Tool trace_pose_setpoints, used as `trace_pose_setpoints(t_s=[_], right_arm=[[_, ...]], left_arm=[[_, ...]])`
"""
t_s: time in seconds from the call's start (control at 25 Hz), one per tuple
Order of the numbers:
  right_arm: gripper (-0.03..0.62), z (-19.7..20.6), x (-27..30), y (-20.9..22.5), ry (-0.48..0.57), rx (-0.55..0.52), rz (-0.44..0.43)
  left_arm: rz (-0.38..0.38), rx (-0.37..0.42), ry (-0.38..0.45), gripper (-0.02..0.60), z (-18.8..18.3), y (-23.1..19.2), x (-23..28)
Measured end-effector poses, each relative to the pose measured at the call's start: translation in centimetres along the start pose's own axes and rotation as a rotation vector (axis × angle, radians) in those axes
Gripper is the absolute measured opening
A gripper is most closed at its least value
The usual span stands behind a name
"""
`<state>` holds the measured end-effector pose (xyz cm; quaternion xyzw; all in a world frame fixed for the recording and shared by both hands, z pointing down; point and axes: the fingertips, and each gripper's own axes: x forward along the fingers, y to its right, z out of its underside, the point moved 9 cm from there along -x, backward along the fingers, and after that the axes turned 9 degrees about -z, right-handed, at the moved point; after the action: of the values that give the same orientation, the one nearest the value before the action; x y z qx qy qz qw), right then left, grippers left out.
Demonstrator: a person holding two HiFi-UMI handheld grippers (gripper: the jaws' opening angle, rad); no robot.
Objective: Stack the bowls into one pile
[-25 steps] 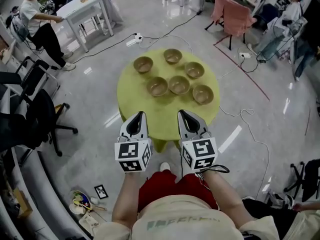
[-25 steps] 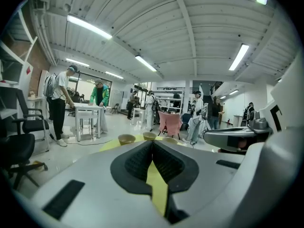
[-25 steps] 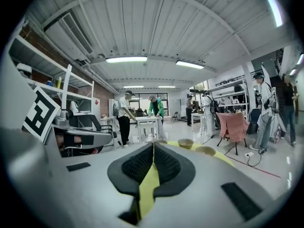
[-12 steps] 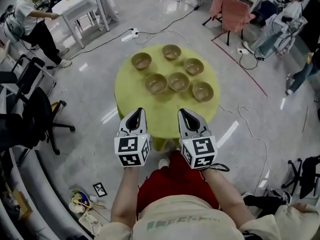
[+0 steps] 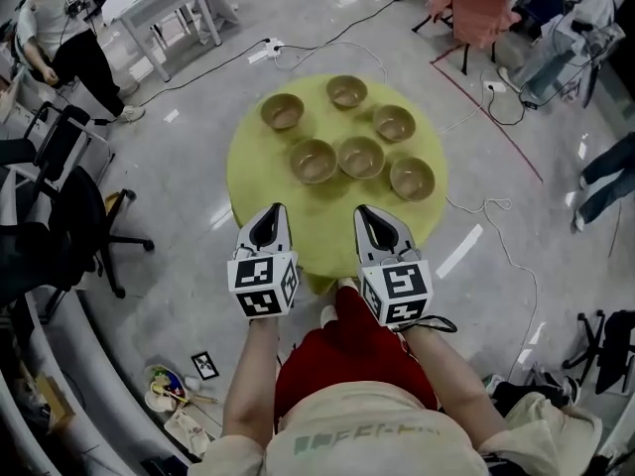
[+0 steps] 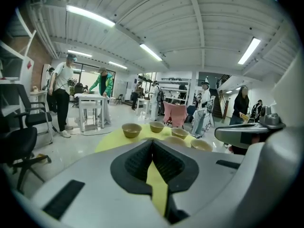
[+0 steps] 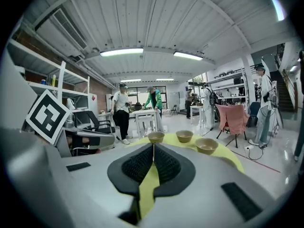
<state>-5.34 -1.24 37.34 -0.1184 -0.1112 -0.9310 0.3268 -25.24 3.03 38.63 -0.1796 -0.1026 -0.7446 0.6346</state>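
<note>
Clenched, empty left tongs (image 5: pixel 270 213) and right tongs (image 5: pixel 365 212) are hovering lower centre, needing opening before gripping a bowl (image 5: pixel 314 160) rim.

Glossy grey floor (image 5: pixel 179 266), cables (image 5: pixel 493 228) trailing. Black office chair (image 5: pixel 69 226) left; pink-draped chair (image 5: pixel 471 3) far right. Strip lights (image 6: pixel 152 52) overhead.

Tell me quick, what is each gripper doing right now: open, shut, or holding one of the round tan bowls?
Left gripper: shut, jaws together, nothing between them.
Right gripper: shut, jaws together, nothing between them.
</note>
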Motion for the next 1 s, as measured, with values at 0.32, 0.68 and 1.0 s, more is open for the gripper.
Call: trace_pose_setpoints(t_s=[0.32,0.68,1.0], right_arm=[[0.037,0.6,3.3,2.4,-0.046,0.02,-0.026],[0.037,1.3,6.4,5.5,-0.09,0.052,-0.035],[0.037,1.7,8.5,7.2,-0.124,0.068,-0.052]], left_arm=[[-0.003,-0.053,-0.083,0.025,0.5,-0.1,5.0],[-0.029,-0.072,-0.147,0.025,1.0,0.0,9.7],[-0.03,-0.098,-0.212,0.026,2.0,0.1,12.6]])
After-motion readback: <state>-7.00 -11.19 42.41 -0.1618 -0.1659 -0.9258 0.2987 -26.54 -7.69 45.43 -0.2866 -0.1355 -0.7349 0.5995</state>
